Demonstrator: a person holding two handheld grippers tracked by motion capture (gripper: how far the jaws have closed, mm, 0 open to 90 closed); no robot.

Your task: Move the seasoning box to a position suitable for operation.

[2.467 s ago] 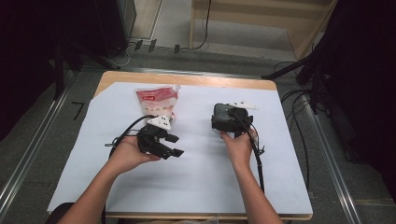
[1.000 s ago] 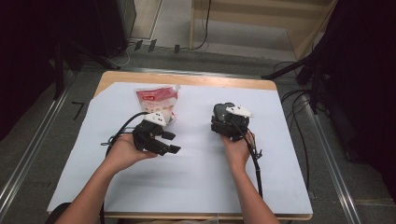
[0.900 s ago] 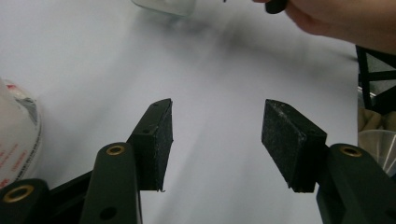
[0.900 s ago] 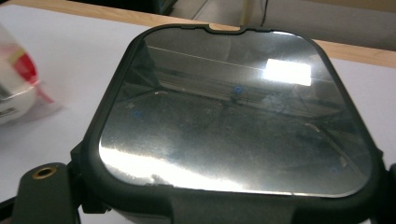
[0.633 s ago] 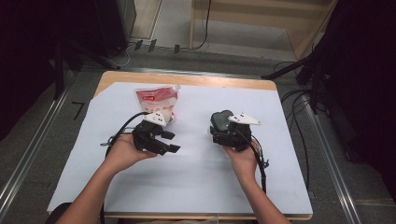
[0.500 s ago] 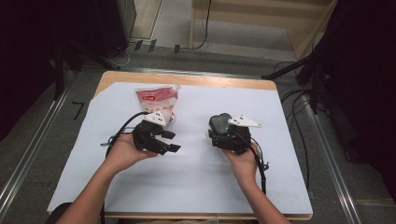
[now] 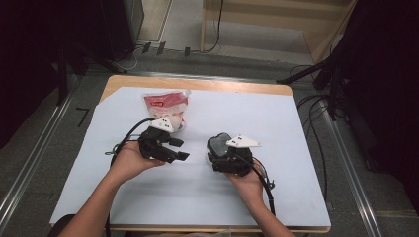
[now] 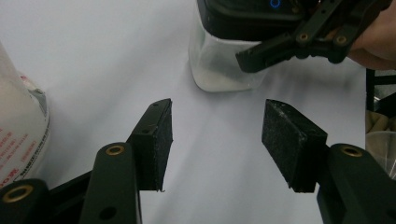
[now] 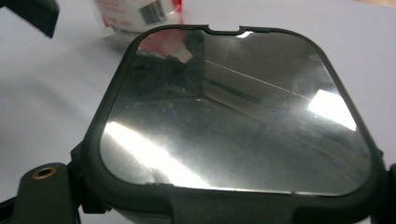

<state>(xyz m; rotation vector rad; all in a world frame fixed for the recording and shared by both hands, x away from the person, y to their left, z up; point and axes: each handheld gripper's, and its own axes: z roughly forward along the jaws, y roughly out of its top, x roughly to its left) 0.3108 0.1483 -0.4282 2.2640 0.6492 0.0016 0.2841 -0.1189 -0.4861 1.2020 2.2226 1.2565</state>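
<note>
High view: one pouch, one lidded jar — right tongs clamp jar; left tongs wide, empty.

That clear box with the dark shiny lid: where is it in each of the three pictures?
High view: the box sits mid-table, at the right gripper.
Left gripper view: top centre, beyond the open fingers.
Right gripper view: its lid takes up most of the frame.
Shared landmark: the red-and-white pouch.
</note>
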